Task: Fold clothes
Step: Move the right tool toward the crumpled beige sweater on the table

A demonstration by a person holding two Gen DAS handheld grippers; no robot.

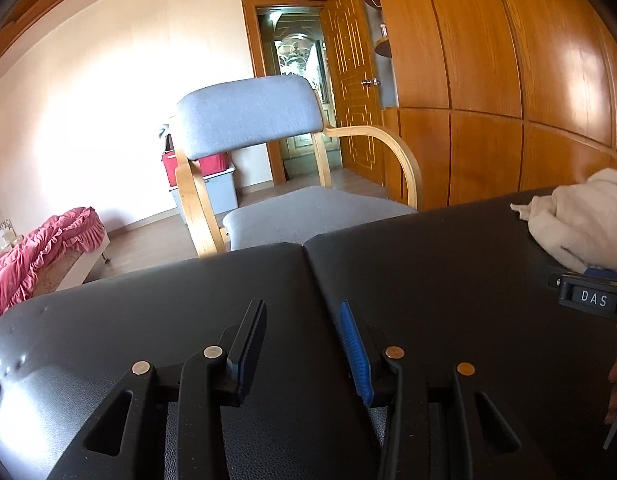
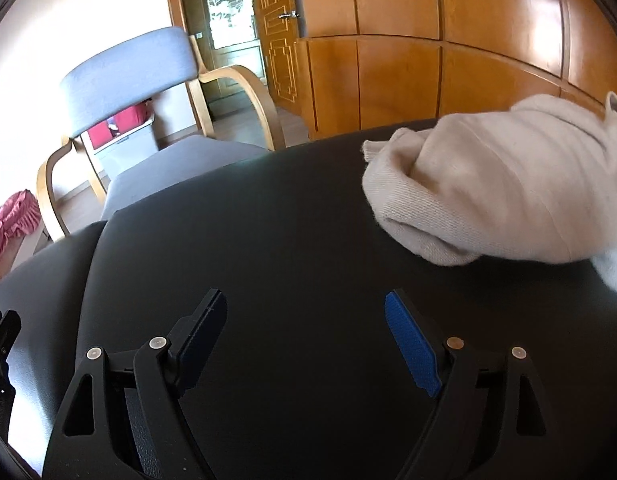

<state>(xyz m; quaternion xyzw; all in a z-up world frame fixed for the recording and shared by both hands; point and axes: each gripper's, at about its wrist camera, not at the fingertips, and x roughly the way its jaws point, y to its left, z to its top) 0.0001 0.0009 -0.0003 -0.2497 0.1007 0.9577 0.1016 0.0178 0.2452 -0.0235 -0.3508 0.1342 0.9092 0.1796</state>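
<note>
Black leather-look table [image 1: 448,264] fills our left wrist view: the left hand-held gripper [image 1: 304,344] hovers released and empty, the cream knitted garment [image 1: 580,220] bunched far right. In our right wrist view, the right hand-held gripper [image 2: 306,340] gapes wide, holding nothing; the garment [image 2: 496,188] lies rumpled, rounded, far right. We'd pinch an edge, not the bulk.

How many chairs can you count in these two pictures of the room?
1. The grey chair with bent-wood arms stands just beyond the far edge of the black table; the right wrist view shows the same chair. Others may lie outside the frames.
</note>
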